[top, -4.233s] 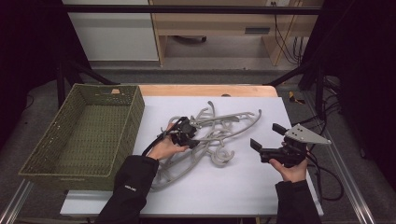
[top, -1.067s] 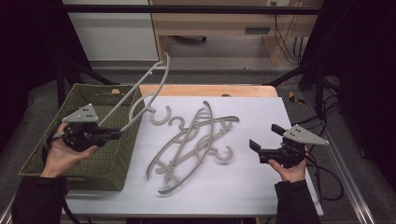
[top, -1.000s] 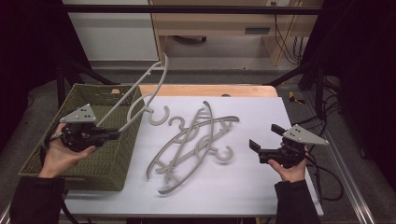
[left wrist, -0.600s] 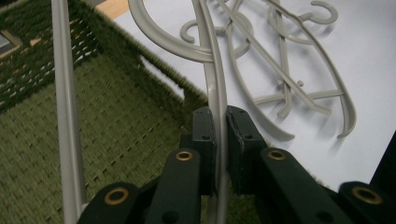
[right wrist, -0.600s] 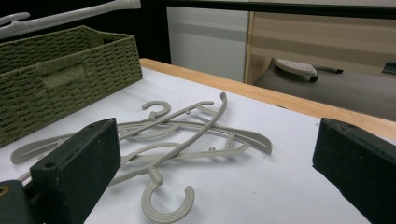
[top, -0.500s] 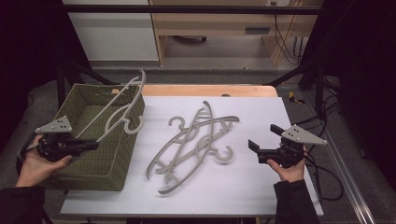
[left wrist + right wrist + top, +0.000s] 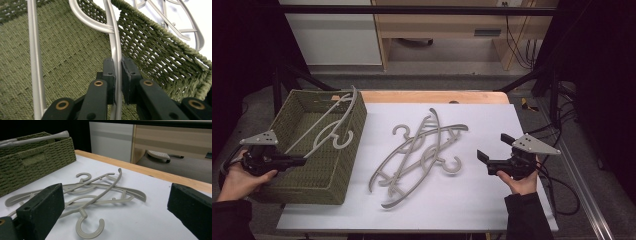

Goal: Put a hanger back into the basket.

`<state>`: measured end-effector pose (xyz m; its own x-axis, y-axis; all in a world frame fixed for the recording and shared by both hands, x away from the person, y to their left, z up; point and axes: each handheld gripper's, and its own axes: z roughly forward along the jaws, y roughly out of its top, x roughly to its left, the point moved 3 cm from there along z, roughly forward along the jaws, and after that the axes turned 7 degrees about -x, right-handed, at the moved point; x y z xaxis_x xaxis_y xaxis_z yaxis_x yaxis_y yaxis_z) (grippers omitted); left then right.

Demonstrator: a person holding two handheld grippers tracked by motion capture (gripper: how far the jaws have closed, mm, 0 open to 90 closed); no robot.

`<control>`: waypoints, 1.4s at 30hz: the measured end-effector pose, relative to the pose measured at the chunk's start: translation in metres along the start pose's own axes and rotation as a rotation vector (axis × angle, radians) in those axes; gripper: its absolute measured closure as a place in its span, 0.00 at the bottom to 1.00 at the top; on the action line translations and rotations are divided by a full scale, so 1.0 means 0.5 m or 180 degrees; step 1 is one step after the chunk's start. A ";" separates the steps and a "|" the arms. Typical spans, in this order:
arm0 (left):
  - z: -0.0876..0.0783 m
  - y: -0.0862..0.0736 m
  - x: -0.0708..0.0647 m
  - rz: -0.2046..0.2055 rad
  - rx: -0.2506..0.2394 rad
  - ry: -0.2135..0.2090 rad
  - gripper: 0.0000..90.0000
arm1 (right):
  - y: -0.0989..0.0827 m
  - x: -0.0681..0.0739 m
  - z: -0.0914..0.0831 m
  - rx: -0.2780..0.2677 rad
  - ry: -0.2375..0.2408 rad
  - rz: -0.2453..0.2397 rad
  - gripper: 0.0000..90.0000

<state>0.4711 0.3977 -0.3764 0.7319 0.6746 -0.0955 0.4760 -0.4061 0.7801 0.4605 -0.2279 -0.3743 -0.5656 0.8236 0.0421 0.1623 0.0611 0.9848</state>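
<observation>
Pinching tight, the two black pads (image 7: 110, 75) of the left gripper (image 7: 287, 161) squeeze one thin bar of a grey hanger (image 7: 328, 131). In the left gripper view that bar runs straight up the middle of the frame between the pads, and a second bar of the same hanger stands along the left edge. In the high view the left gripper sits at the lower left, just outside the near left wall of the green woven basket (image 7: 339, 165). The hanger slants up from the pads over the basket, and its far end pokes above the basket's top right corner. Its hook hangs low inside the basket, but I cannot tell for sure if it touches the woven floor.

The right gripper (image 7: 490, 163) is at the lower right of the high view, held in a hand (image 7: 522, 181) over the white table (image 7: 512, 210). Its jaws are spread wide, with nothing between them.

A pile of grey hangers (image 7: 419, 150) lies in the middle of the table, crossed over each other. The pile is near the basket but not touching it, and it lies apart from the right gripper. In the right gripper view one hook (image 7: 90, 227) from the pile curls at the bottom middle of the frame.
</observation>
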 end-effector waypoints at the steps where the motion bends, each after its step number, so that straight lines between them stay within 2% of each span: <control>1: -0.005 -0.005 0.006 -0.0007 0.0009 -0.0049 0.91 | 0.000 0.000 0.000 0.0001 -0.0002 -0.0002 0.01; 6: -0.021 -0.017 0.011 -0.0034 -0.0005 -0.0068 0.91 | 0.001 -0.001 -0.001 0.0000 0.0003 -0.0006 0.01; 10: -0.016 -0.024 0.015 -0.0023 0.0090 -0.0084 0.91 | 0.000 0.001 0.001 0.0005 -0.0001 -0.0002 0.01; 16: 0.006 -0.035 0.022 -0.0056 0.0143 0.0047 0.91 | -0.001 0.001 0.001 0.0013 0.0001 -0.0009 0.01; 20: 0.009 -0.040 0.025 -0.0073 0.0120 0.0053 0.91 | -0.001 0.002 0.002 0.0016 0.0013 0.0000 0.01; 22: 0.005 -0.041 0.029 -0.0133 0.0125 0.0066 0.91 | -0.001 0.002 0.002 0.0015 0.0009 0.0001 0.01; 24: 0.004 -0.050 0.037 -0.0225 0.0284 0.0176 0.89 | -0.001 0.003 0.002 0.0015 0.0018 -0.0001 0.01; 25: 0.004 -0.050 0.037 -0.0225 0.0284 0.0176 0.89 | -0.001 0.003 0.002 0.0015 0.0018 -0.0001 0.01; 27: 0.004 -0.051 0.040 -0.0244 0.0352 0.0263 0.88 | -0.001 0.003 0.002 0.0013 0.0017 -0.0005 0.01; 28: 0.006 -0.051 0.040 -0.0289 0.0368 0.0285 0.88 | -0.001 0.002 0.002 0.0013 0.0017 -0.0004 0.01; 30: 0.012 -0.052 0.041 -0.0279 0.0528 0.0386 0.87 | -0.001 0.003 0.002 0.0014 0.0015 -0.0004 0.01; 32: 0.018 -0.053 0.040 -0.0274 0.0617 0.0480 0.86 | 0.000 0.003 0.001 0.0010 0.0006 -0.0008 0.01; 34: 0.017 -0.049 0.037 -0.0267 0.0557 0.0486 0.86 | 0.000 0.002 0.000 0.0007 0.0009 -0.0005 0.01; 35: 0.016 -0.046 0.035 -0.0240 0.0513 0.0505 0.82 | 0.001 0.002 -0.001 -0.0003 0.0011 -0.0006 0.01; 37: 0.013 -0.039 0.030 -0.0209 0.0509 0.0539 0.81 | 0.001 0.002 -0.001 -0.0006 0.0008 -0.0010 0.01; 40: 0.012 -0.025 0.018 -0.0168 0.0358 0.0604 0.75 | 0.002 0.002 -0.002 -0.0008 0.0005 -0.0012 0.01; 41: 0.009 -0.012 0.009 -0.0115 0.0240 0.0644 0.69 | 0.002 0.002 -0.001 -0.0008 0.0005 -0.0012 0.01; 42: 0.009 -0.012 0.009 -0.0115 0.0240 0.0644 0.65 | 0.002 0.002 -0.001 -0.0008 0.0005 -0.0012 0.01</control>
<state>0.4738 0.4006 -0.3844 0.6046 0.7965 0.0093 0.5409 -0.4192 0.7292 0.4594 -0.2273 -0.3731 -0.5674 0.8225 0.0387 0.1582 0.0627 0.9854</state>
